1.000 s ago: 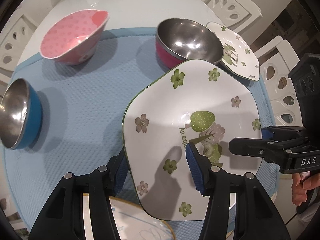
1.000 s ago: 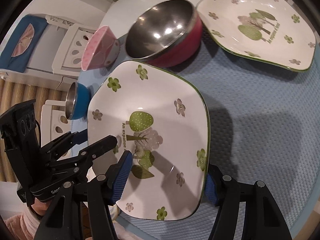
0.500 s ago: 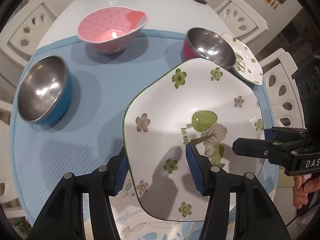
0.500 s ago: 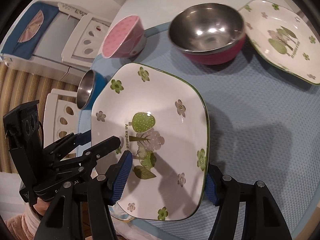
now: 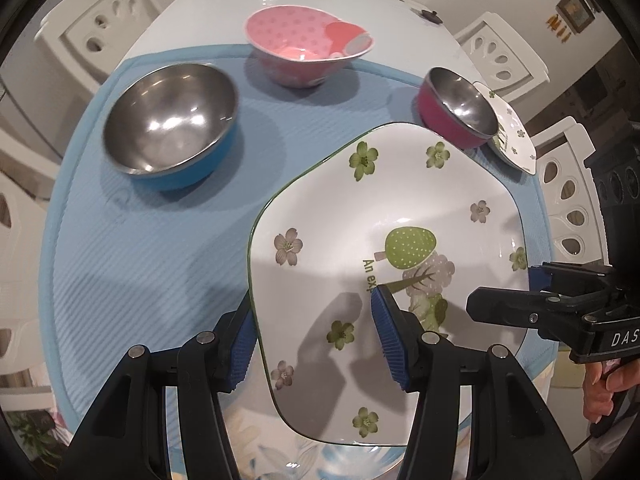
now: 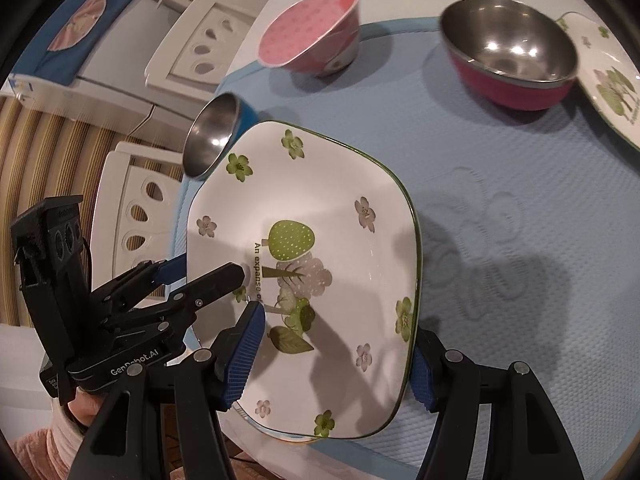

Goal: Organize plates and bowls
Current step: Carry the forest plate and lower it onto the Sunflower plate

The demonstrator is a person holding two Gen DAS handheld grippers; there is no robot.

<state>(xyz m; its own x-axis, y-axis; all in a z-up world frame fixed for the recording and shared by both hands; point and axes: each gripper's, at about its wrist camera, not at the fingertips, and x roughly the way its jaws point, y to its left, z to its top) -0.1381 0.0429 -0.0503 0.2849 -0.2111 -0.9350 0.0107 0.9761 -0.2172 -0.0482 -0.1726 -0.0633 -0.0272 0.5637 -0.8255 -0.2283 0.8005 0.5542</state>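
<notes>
In the right wrist view alone, each hand-held gripper visibly clamps the floral plate's rim.

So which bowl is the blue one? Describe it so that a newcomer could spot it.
Start from the light blue mat covering the near end of the white table. Three bowls stand on it; take the one on the left in the left wrist view, the blue bowl. The red bowl is also steel-lined, the pink bowl spotted; only this one has a blue outside.

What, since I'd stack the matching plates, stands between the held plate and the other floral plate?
The red steel bowl sits directly between the held plate and the other floral plate, hiding part of its edge.
</notes>
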